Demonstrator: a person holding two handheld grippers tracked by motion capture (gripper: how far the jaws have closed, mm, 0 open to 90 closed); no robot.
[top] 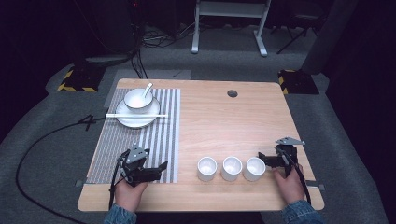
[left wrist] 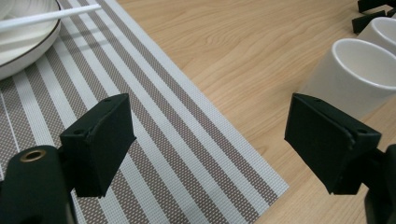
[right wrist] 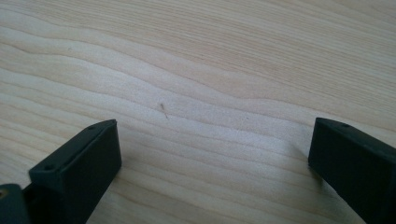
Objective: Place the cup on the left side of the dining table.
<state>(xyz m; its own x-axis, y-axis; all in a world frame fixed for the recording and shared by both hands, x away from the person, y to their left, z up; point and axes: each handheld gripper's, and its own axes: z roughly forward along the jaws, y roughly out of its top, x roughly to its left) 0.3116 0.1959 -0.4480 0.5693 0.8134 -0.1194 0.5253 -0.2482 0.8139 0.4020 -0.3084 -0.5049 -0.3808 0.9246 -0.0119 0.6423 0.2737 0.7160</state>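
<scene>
Three white cups stand in a row near the front edge of the worktop (top: 243, 112): the left cup (top: 207, 168), the middle cup (top: 231, 168) and the right cup (top: 254, 168), each just beside the next. The right claw (top: 264, 158) hovers just beside the right cup with its jaws spread wide and nothing between them; its own view looks down on bare wood grain. The left claw (left wrist: 210, 135) rests low over the near corner of the striped placemat (top: 154, 135), jaws equally wide and empty, with the left cup close ahead on its right. At the far end of the mat a bowl (top: 137, 99) with a spoon (top: 147, 88) sits on a plate (top: 135, 117), and chopsticks (top: 135, 115) lie across the plate's rim. The step in hand looks like a pick-up of the right cup. To do it well, the right claw should swing towards the cup so the wall sits squarely between the pads, stay low, avoid nudging the middle cup, then close gently and lift straight up.
</scene>
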